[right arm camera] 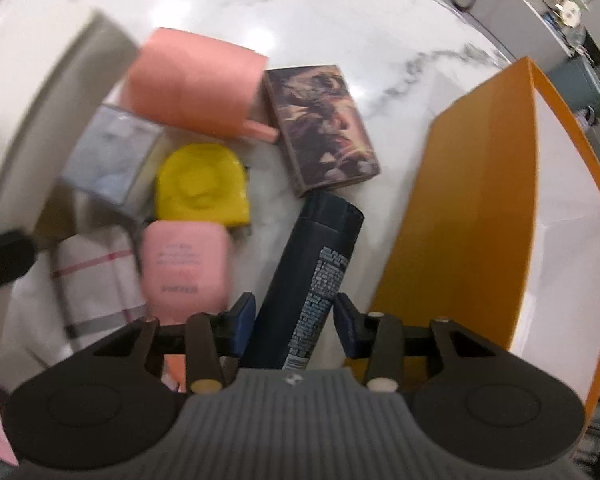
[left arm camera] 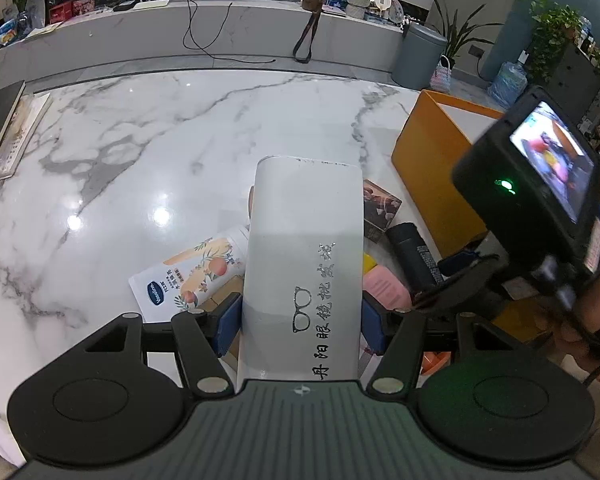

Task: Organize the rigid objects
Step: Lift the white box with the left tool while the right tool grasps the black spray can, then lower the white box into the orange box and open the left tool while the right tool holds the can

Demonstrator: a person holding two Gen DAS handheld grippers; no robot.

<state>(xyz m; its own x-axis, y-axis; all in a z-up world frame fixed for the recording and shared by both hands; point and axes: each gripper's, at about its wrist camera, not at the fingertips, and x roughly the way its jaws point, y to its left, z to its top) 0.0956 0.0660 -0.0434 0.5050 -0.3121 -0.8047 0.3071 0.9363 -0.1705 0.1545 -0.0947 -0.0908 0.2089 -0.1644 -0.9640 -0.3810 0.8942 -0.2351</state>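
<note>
Left gripper, jaws closed on a white glasses case held above the marble table. Right gripper, jaws partly open astride a dark bottle lying on the table beside the orange box; contact cannot be determined. A yellow case and pink case lie nearby.

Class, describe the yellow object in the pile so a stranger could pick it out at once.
Start at the tall orange box on the marble table. Left of it, past the dark bottle, lies a cluster of small items. The yellow object sits above the small pink case, beside a pale blue box; it alone is bright yellow with a rounded top.
</note>
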